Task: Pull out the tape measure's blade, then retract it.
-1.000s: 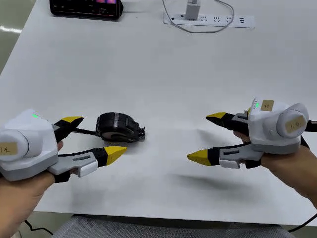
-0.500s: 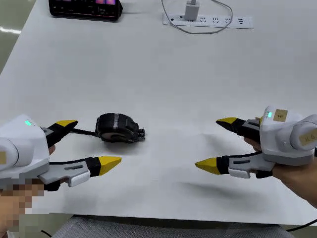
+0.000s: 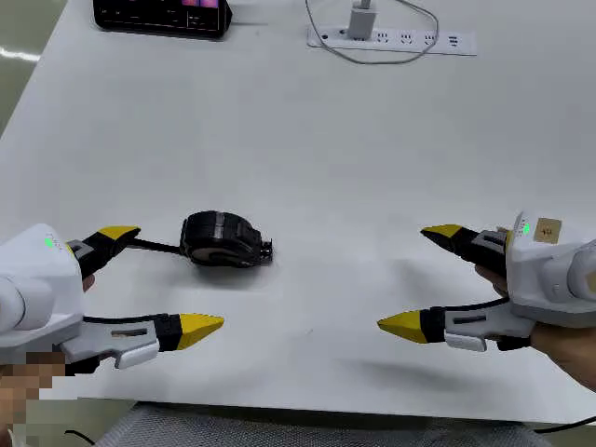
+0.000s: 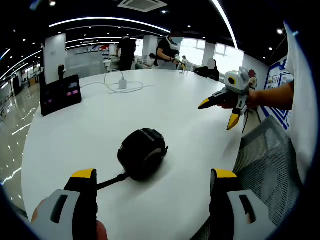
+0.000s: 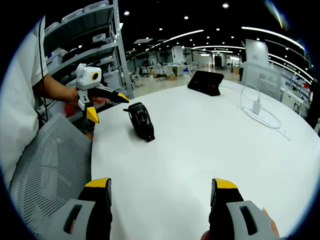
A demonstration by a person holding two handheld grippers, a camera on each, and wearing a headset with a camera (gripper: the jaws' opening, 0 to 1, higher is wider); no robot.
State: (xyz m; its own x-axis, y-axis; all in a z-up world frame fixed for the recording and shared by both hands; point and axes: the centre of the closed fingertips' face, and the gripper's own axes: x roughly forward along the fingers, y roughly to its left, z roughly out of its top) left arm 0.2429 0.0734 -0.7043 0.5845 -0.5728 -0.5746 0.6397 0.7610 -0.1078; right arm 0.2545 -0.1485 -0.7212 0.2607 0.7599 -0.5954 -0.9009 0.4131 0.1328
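The tape measure [image 3: 222,239] lies on the white table [image 3: 326,140], left of centre and towards the near edge, its long axis running left to right. A small nub at its mouth points right, and a thin black strap [image 3: 158,247] trails left from the other end. Whether that nub is the blade's hook is too small to tell. The left gripper [image 3: 168,277] hovers at the near left with its 2 jaws spread wide, holding nothing, the far tip just beside the strap's end. The right gripper [image 3: 416,277] hangs at the near right, well apart from the case, jaws likewise spread. At the far edge sit a power strip [image 3: 391,39] and a dark device [image 3: 160,14], cut off by the frame.
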